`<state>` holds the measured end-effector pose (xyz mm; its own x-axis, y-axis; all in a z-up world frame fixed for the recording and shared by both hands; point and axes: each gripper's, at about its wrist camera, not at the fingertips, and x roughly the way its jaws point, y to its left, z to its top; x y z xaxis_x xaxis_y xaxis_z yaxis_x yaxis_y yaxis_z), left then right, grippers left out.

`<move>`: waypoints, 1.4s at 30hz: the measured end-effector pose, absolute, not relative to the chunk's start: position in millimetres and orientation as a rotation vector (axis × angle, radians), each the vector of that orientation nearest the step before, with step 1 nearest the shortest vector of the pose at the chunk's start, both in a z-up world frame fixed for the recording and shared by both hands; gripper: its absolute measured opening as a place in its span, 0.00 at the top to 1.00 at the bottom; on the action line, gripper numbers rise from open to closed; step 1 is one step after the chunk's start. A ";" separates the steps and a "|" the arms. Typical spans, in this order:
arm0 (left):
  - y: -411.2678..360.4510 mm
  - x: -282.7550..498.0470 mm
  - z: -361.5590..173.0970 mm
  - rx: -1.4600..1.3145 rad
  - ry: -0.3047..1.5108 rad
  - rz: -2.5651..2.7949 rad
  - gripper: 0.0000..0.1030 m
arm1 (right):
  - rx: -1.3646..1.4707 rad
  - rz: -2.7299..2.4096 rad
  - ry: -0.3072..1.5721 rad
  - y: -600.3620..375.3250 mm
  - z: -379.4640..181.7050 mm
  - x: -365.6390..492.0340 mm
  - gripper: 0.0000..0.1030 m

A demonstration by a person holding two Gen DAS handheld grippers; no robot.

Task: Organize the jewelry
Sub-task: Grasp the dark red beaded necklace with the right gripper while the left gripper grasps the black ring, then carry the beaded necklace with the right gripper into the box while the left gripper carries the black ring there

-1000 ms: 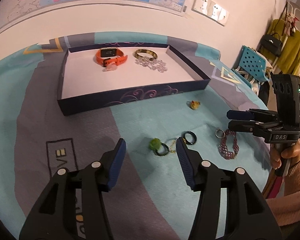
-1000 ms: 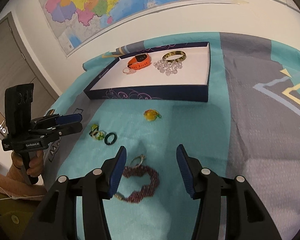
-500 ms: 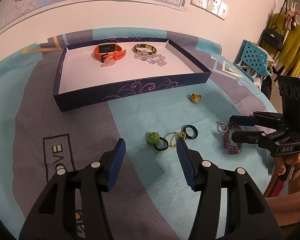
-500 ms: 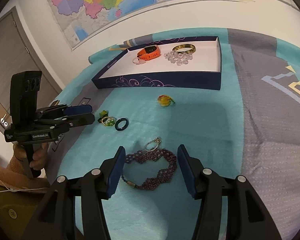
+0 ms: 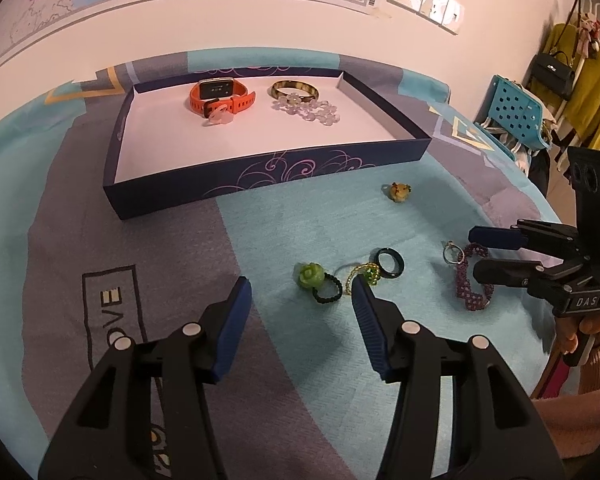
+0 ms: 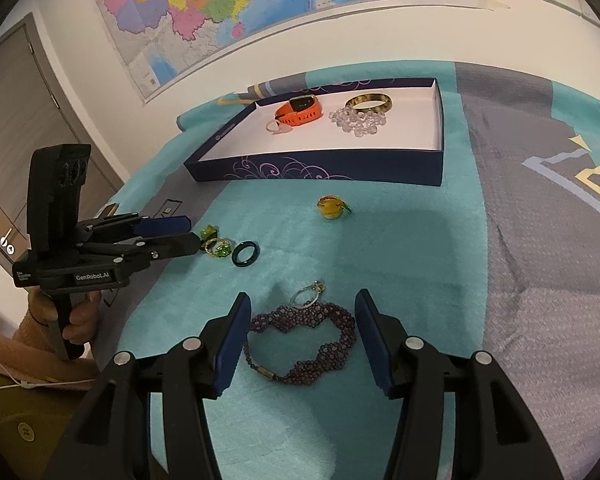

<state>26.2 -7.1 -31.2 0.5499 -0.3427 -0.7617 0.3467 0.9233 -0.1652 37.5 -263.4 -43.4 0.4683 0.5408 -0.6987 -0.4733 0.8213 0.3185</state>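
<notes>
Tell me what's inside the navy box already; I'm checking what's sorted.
The navy box holds an orange watch, a pale ring against it, a gold bangle and clear beads. Its near wall hides a strip of floor.

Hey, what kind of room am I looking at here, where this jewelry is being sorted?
Most likely a bedroom at home. The jewelry lies on a patterned bedspread that looks like a made bed, a large map hangs on the wall, and a handbag and yellow garment hang on a rack in the corner.
</notes>
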 end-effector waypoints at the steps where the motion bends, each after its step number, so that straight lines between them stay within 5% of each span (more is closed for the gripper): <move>1: -6.9 26.5 -30.9 0.004 0.900 -0.406 0.50 | 0.082 0.620 0.889 -263.7 -43.7 37.4 0.50; 26: -56.7 25.7 -22.3 0.153 0.857 -0.567 0.51 | -0.026 0.625 0.887 -252.5 -46.0 20.5 0.54; 37: -80.8 34.0 -35.2 0.236 0.894 -0.566 0.66 | -0.058 0.568 0.875 -258.4 -48.7 20.0 0.90; 42: -80.2 32.5 -34.7 0.248 0.895 -0.541 0.78 | -0.012 0.599 0.862 -261.0 -45.6 18.9 0.93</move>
<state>32.5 -80.2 -34.7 0.5034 -0.3422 -0.7934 0.5438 0.8390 -0.0168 18.9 -261.0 -45.6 0.4979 0.4900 -0.7156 -0.4996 0.8365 0.2251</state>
